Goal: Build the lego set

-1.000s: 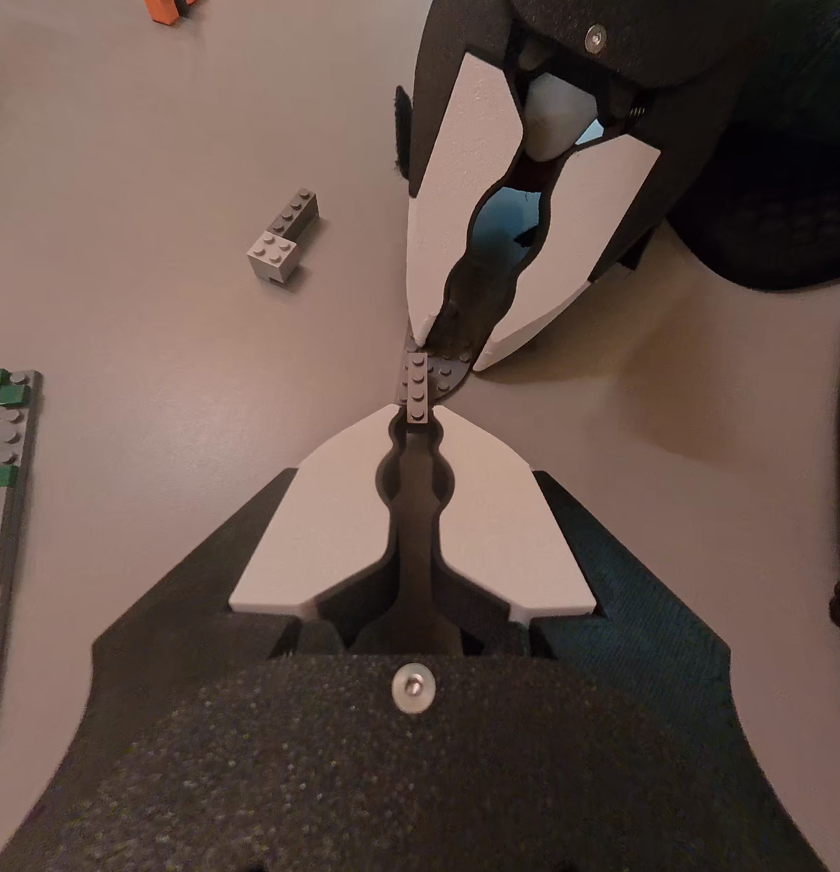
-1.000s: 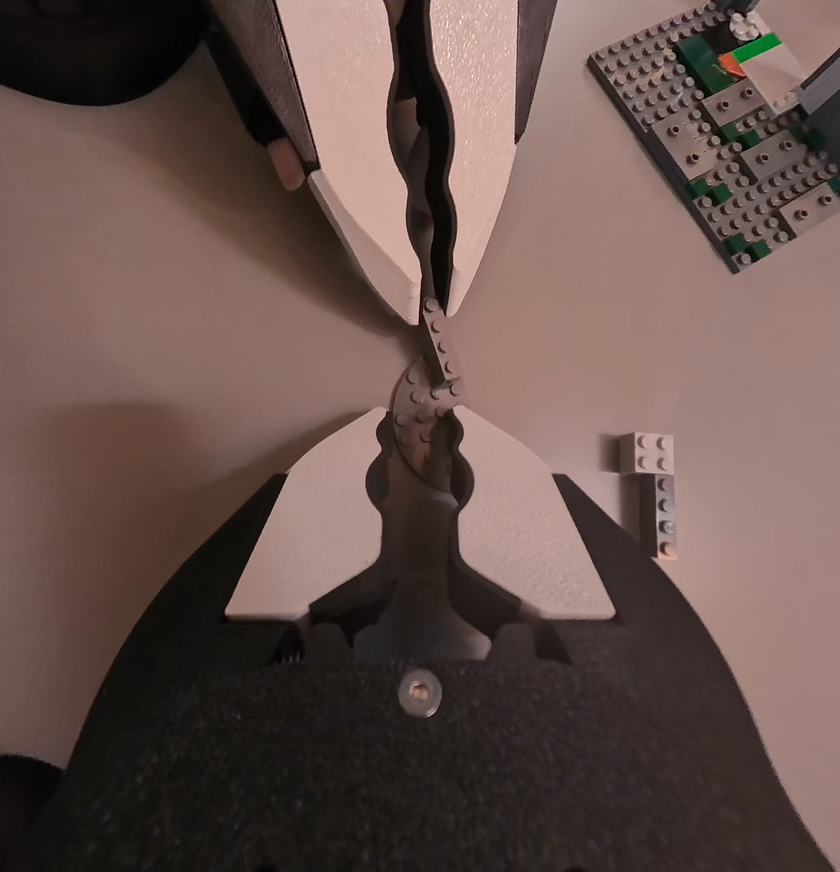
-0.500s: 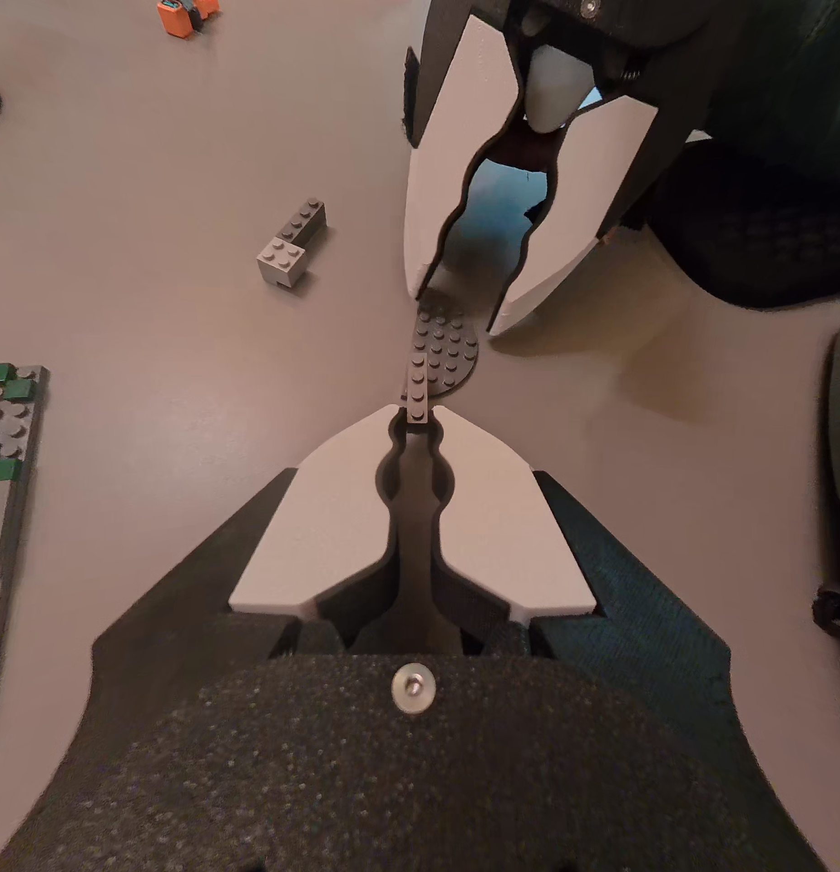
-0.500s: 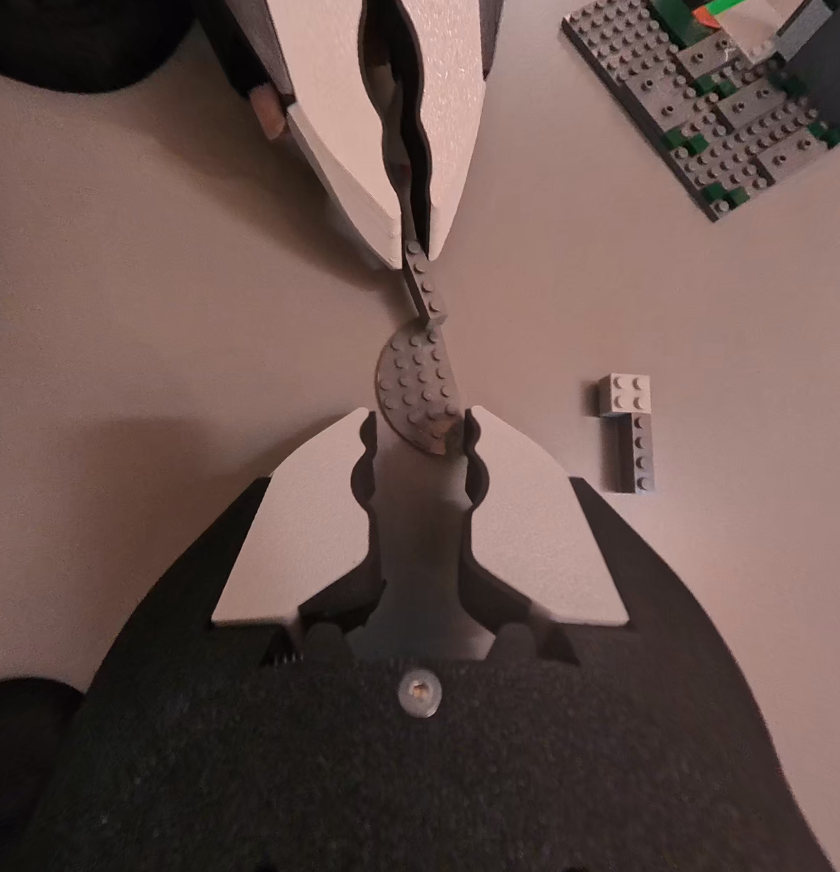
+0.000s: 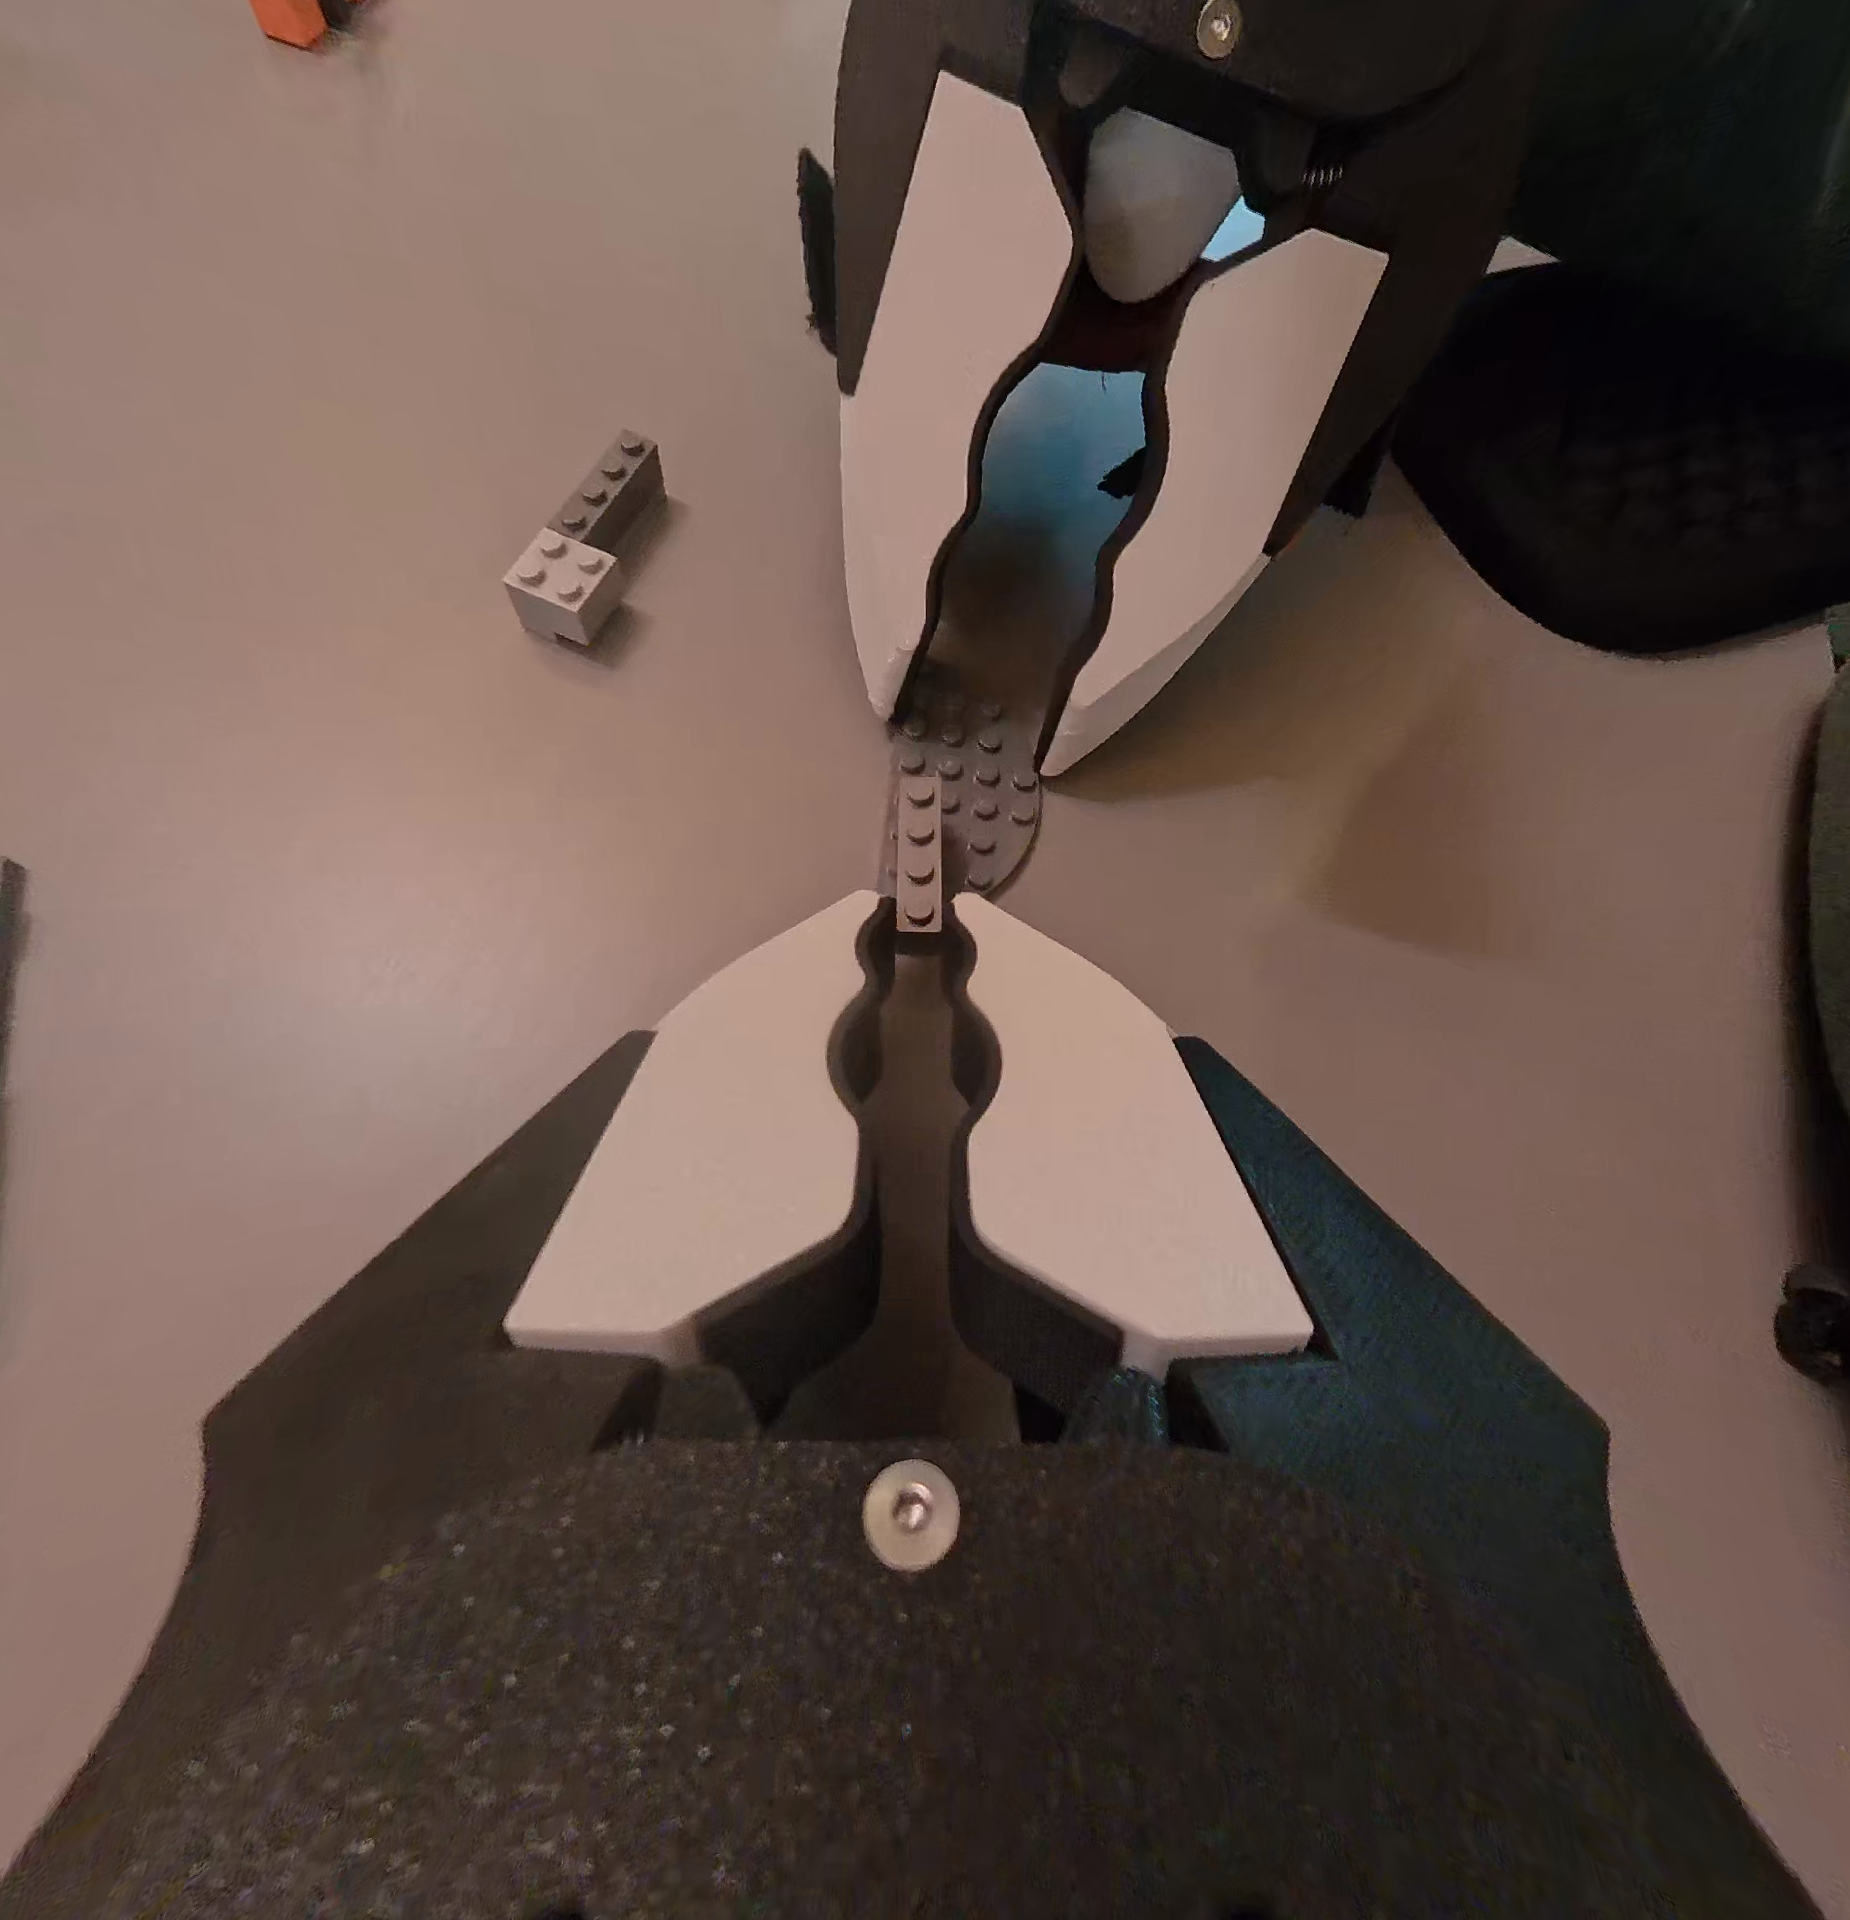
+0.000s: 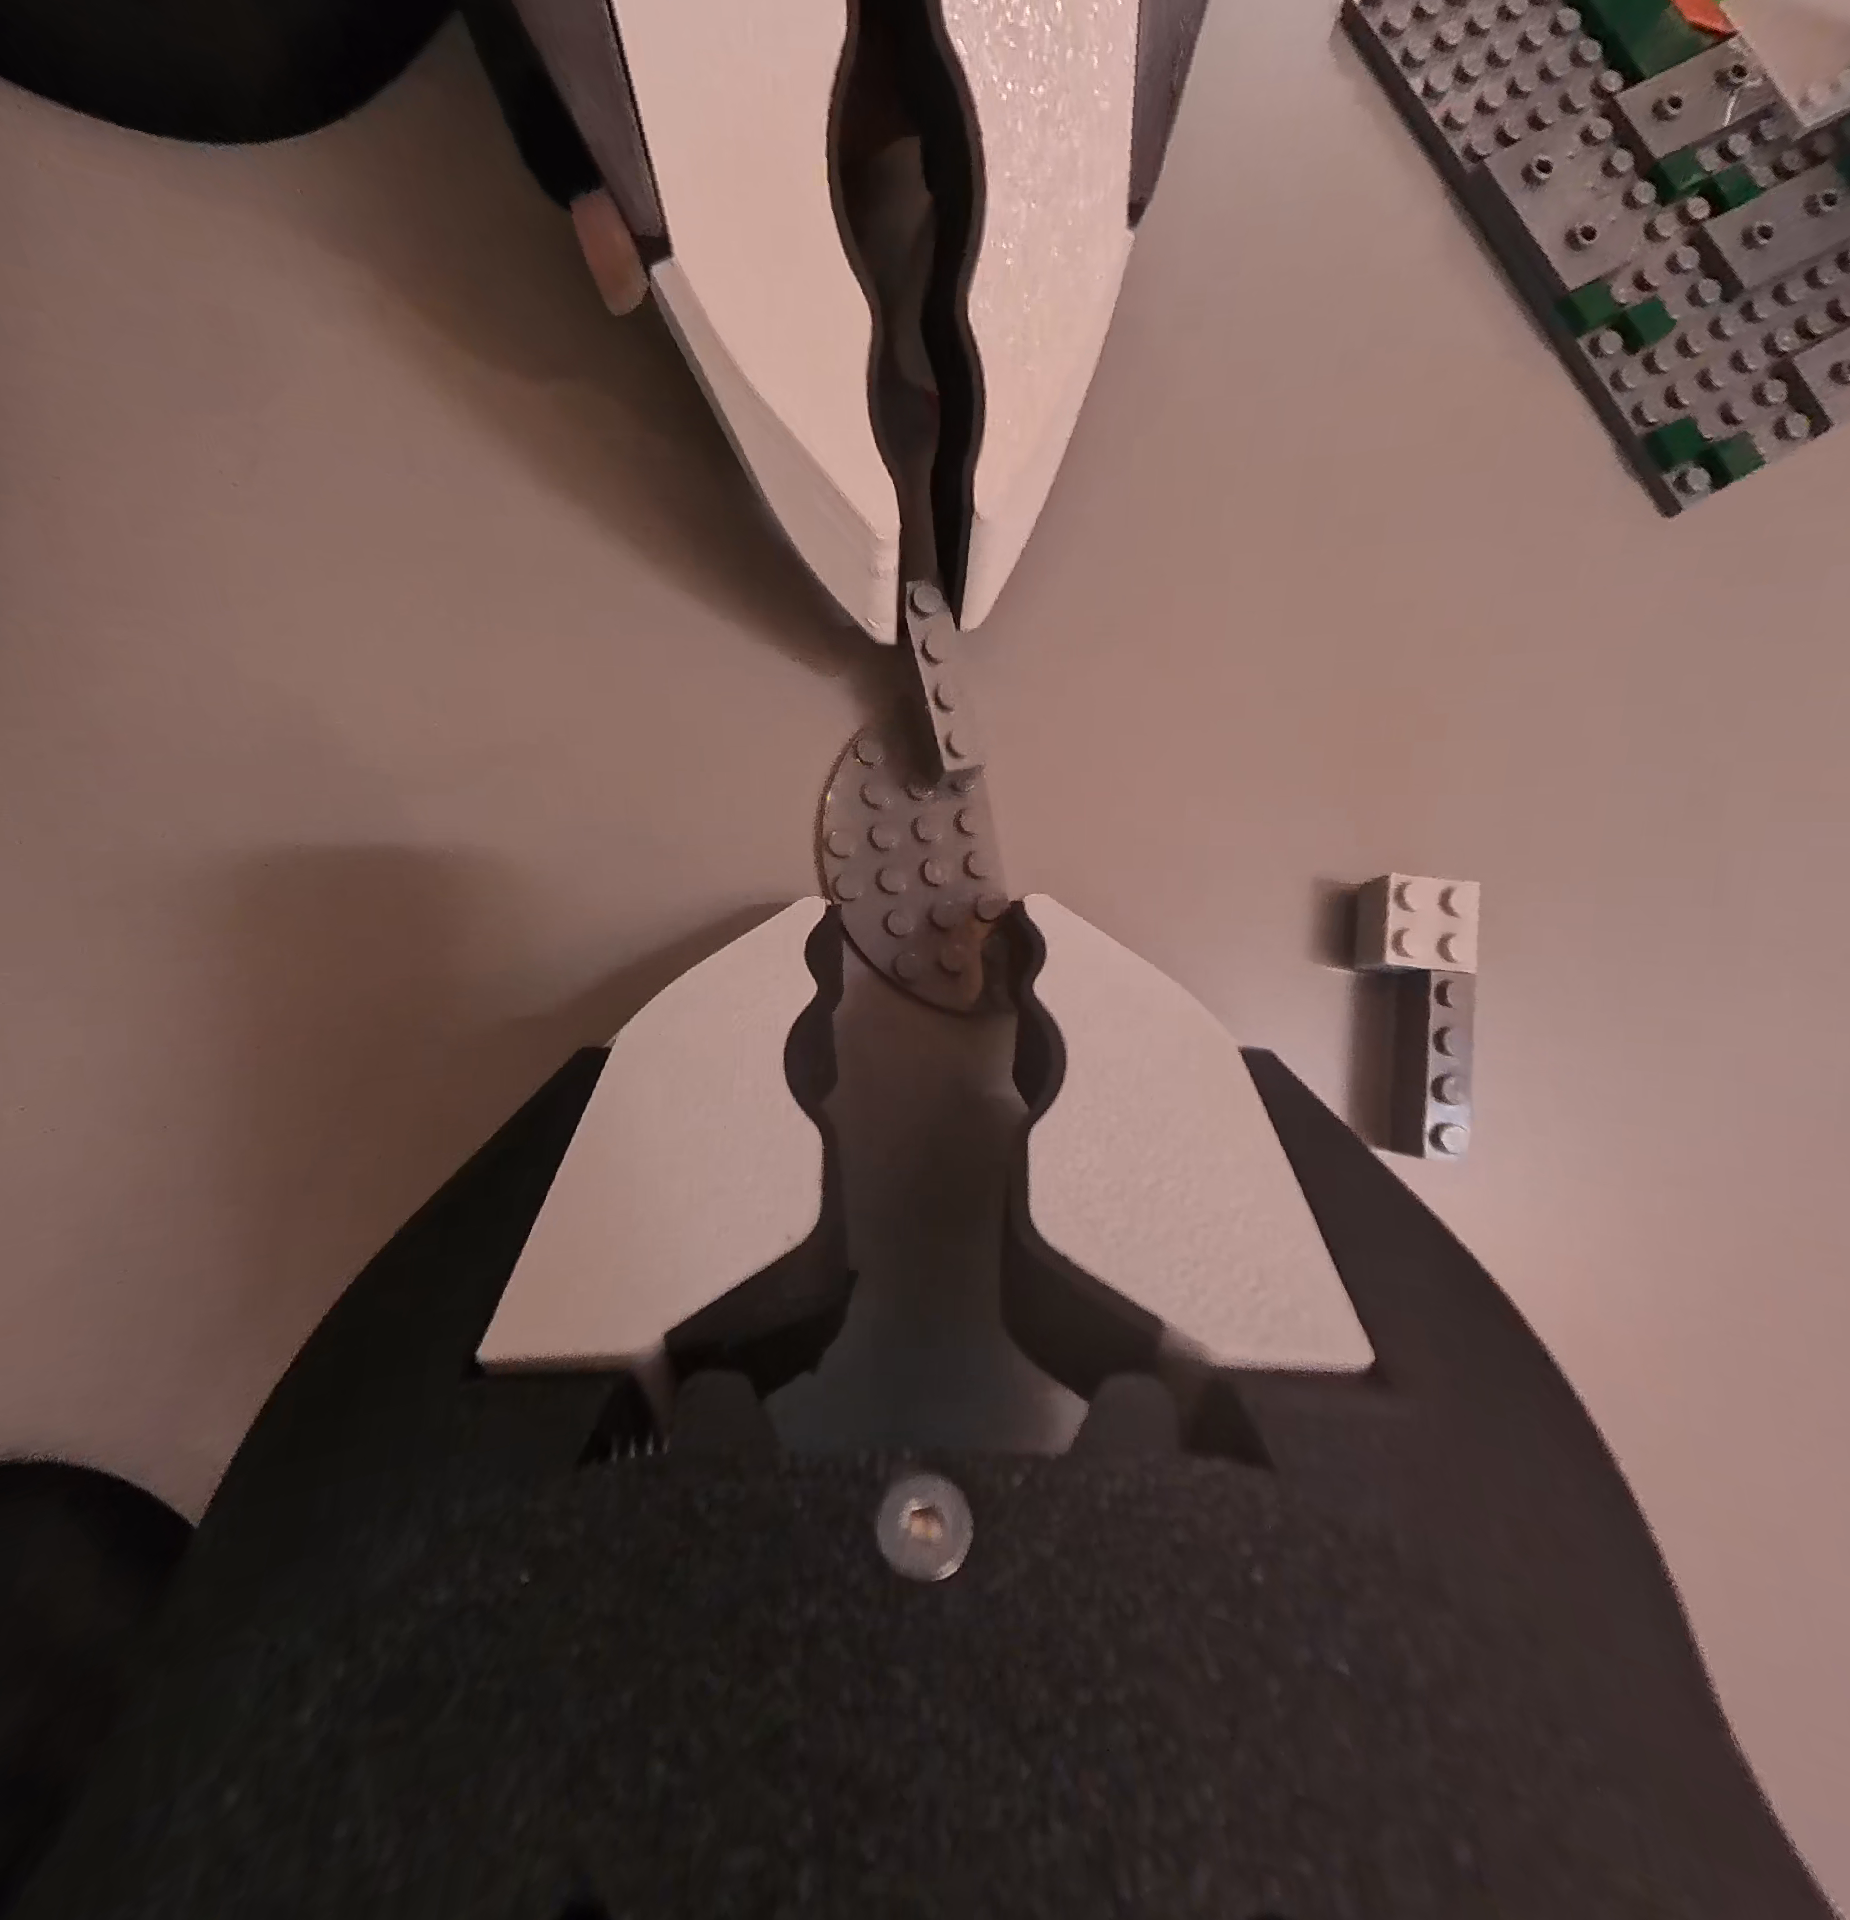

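Note:
My left gripper [image 5: 916, 906] is shut on one end of a narrow grey plate [image 5: 919, 857], one stud wide. The plate's far end lies on the edge of a dark grey half-round plate [image 5: 988, 805] on the table. My right gripper [image 6: 916, 914] faces the left one, its jaws against the two sides of the half-round plate [image 6: 916, 868]. In the right wrist view the left gripper [image 6: 926, 613] comes in from the top holding the narrow plate [image 6: 942, 686] tilted down onto the half-round plate's corner. The right gripper also shows in the left wrist view [image 5: 968, 740].
An L-shaped pair of bricks [image 5: 588, 551], light grey square and dark grey bar, lies on the table; it also shows in the right wrist view [image 6: 1425, 997]. The grey baseplate [image 6: 1523, 135] with green and grey tiles is at the far right. An orange piece [image 5: 292, 16] lies farther off. A dark chair [image 5: 1627, 416] stands beyond the table edge. There is about 5 cm between the tips of the two grippers.
The right gripper let go of the half-round plate and drew back half a second ago. It has now moved in again and narrowed around the plate. The left gripper kept hold of the narrow plate.

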Motion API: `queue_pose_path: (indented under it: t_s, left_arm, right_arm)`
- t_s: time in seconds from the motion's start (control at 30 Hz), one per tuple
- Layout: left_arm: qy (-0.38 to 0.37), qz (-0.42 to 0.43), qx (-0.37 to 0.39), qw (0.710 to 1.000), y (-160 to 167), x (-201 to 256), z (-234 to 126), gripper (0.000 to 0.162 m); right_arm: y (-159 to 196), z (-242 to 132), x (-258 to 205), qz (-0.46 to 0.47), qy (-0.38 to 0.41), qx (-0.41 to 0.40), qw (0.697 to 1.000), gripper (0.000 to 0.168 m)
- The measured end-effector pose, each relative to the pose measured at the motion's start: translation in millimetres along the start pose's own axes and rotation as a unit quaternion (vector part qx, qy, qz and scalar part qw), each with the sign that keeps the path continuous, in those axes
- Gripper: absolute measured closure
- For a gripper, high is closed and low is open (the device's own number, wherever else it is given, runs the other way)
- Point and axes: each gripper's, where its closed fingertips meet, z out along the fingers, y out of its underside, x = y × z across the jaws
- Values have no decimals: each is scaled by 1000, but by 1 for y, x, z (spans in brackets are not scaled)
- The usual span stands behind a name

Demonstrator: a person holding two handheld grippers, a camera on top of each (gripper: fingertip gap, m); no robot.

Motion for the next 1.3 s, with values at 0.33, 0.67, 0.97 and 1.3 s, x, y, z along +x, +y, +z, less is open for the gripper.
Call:
queue_pose_path:
  t_s: [0.33, 0.67, 0.97, 1.3]
  left_arm:
    - [-2, 7, -15, 1000, -3, 0, 8, 154]
    - [4, 31, -18, 999, -3, 2, 9, 154]
    - [16, 36, -23, 999, 0, 7, 8, 154]
    - [15, 30, -25, 999, 1, 9, 8, 154]
  right_arm:
    - [0, 0, -1, 3, 1, 5, 1000, 139]
    - [1, -1, -4, -9, -7, 10, 1000, 140]
    - [3, -3, -9, -43, -38, 8, 998, 141]
    - [4, -3, -11, -51, -49, 11, 997, 142]
